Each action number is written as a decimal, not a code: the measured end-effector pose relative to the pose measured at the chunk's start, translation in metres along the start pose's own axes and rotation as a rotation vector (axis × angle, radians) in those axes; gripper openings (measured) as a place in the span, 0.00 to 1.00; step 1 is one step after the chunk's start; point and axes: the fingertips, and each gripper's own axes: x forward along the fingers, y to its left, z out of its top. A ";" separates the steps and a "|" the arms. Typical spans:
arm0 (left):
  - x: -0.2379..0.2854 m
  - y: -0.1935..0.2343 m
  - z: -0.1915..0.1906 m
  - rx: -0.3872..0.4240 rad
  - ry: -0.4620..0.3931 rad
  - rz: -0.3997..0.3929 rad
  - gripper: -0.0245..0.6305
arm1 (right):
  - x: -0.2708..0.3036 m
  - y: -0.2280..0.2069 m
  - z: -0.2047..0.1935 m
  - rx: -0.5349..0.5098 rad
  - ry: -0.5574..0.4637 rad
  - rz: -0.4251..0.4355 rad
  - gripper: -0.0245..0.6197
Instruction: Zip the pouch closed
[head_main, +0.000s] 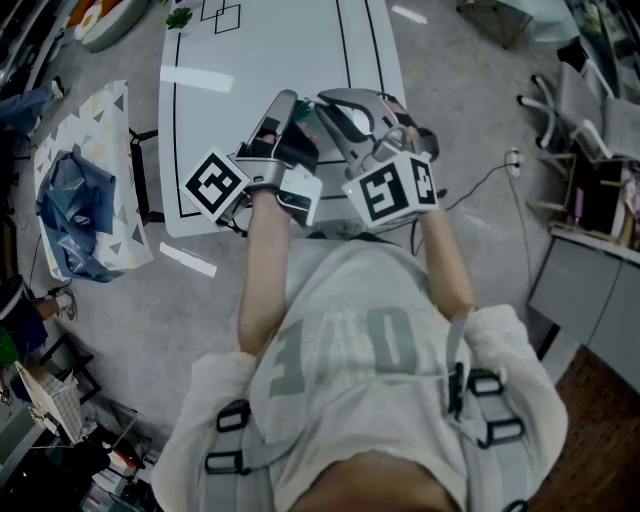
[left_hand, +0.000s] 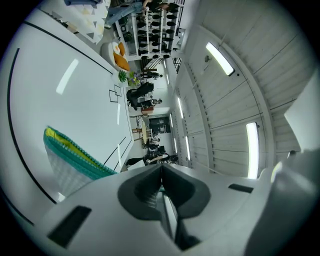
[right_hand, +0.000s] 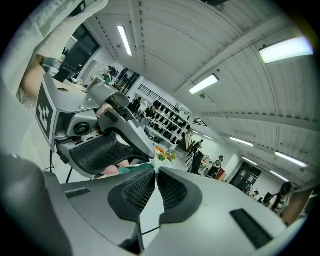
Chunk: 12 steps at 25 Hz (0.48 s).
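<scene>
The pouch (left_hand: 75, 152) has a teal zipper edge, a yellow band and a pale mesh body. In the left gripper view it hangs at the left and runs in behind the jaws. My left gripper (left_hand: 161, 176) is shut, with a sliver of teal pinched at its tip. My right gripper (right_hand: 156, 170) is shut too, and the pouch's teal edge (right_hand: 134, 168) reaches right into its tips. In the head view the left gripper (head_main: 292, 102) and the right gripper (head_main: 325, 102) meet tip to tip over the white table's near edge (head_main: 260, 60). There the pouch is mostly hidden.
The table carries black marked lines and a small green plant (head_main: 178, 17) at its far end. A blue bag (head_main: 70, 200) lies on a patterned stand at the left. Chairs (head_main: 580, 110) and a floor cable stand to the right.
</scene>
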 end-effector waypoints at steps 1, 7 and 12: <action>0.000 0.000 0.000 0.005 -0.001 0.001 0.05 | 0.000 0.000 0.000 0.001 -0.002 -0.002 0.07; -0.002 0.004 0.003 0.037 -0.015 0.025 0.05 | -0.009 -0.012 0.006 0.023 -0.009 -0.019 0.07; -0.004 0.010 0.008 0.086 -0.023 0.054 0.05 | -0.012 -0.016 0.011 0.011 -0.013 -0.039 0.07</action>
